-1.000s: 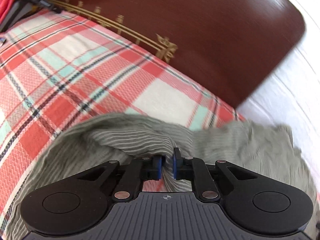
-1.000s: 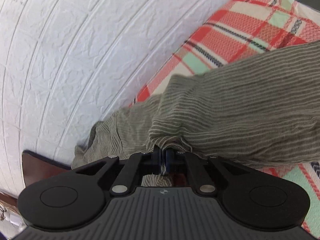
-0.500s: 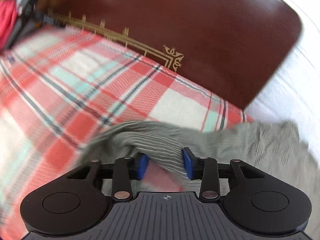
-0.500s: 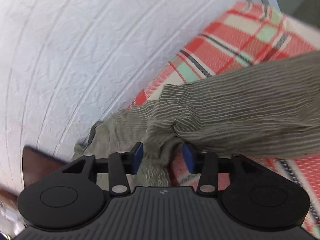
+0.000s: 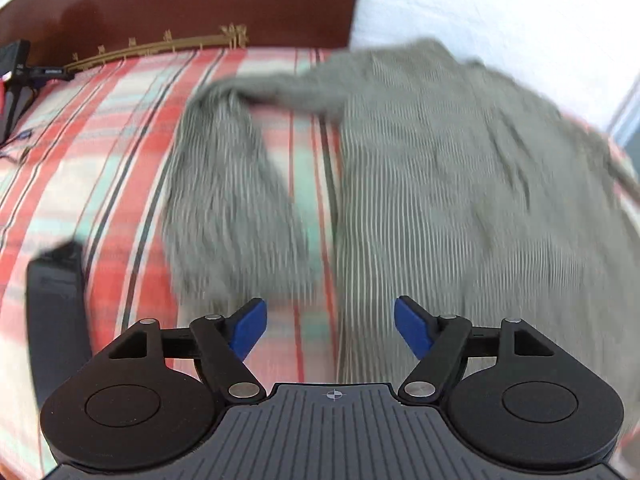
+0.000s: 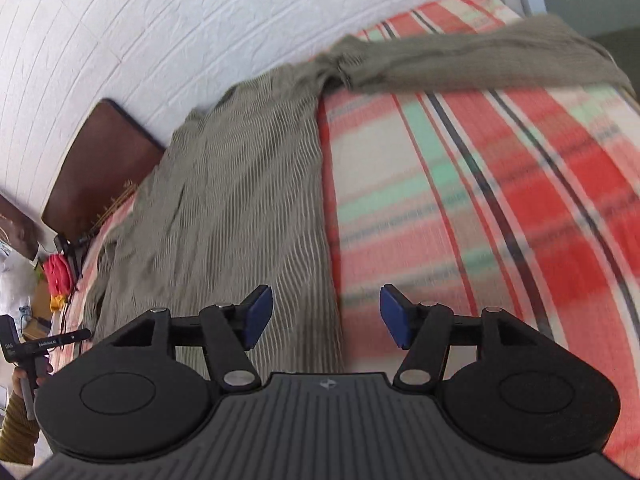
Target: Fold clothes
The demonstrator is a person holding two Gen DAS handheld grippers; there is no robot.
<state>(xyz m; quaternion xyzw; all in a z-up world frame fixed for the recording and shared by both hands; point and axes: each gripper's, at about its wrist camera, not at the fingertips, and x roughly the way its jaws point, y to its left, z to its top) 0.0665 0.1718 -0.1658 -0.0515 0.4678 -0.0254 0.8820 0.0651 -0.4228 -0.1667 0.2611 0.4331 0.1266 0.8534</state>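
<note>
A grey-green striped garment (image 5: 440, 184) lies spread on the plaid bed cover (image 5: 100, 152), one sleeve (image 5: 224, 184) bent down at its left. My left gripper (image 5: 330, 326) hovers over its near edge with jaws opening and nothing between the blue pads. The right wrist view shows the same garment (image 6: 248, 200) running away from me, with a sleeve (image 6: 480, 60) stretched to the right at the far end. My right gripper (image 6: 326, 316) hangs above the garment's right edge, jaws opening, with no cloth pinched. Both views are blurred by motion.
A dark wooden headboard (image 5: 180, 4) with gold trim and a white embossed wall (image 6: 160, 28) border the bed. A dark flat object (image 5: 56, 312) lies on the cover at the left. A hand holding the other gripper's handle (image 6: 24, 360) shows beside red and yellow items (image 6: 58, 276).
Both grippers let go of the garment folds they pinched and opened wide. Both pulled back and rolled, so the whole garment now lies in view on the bed.
</note>
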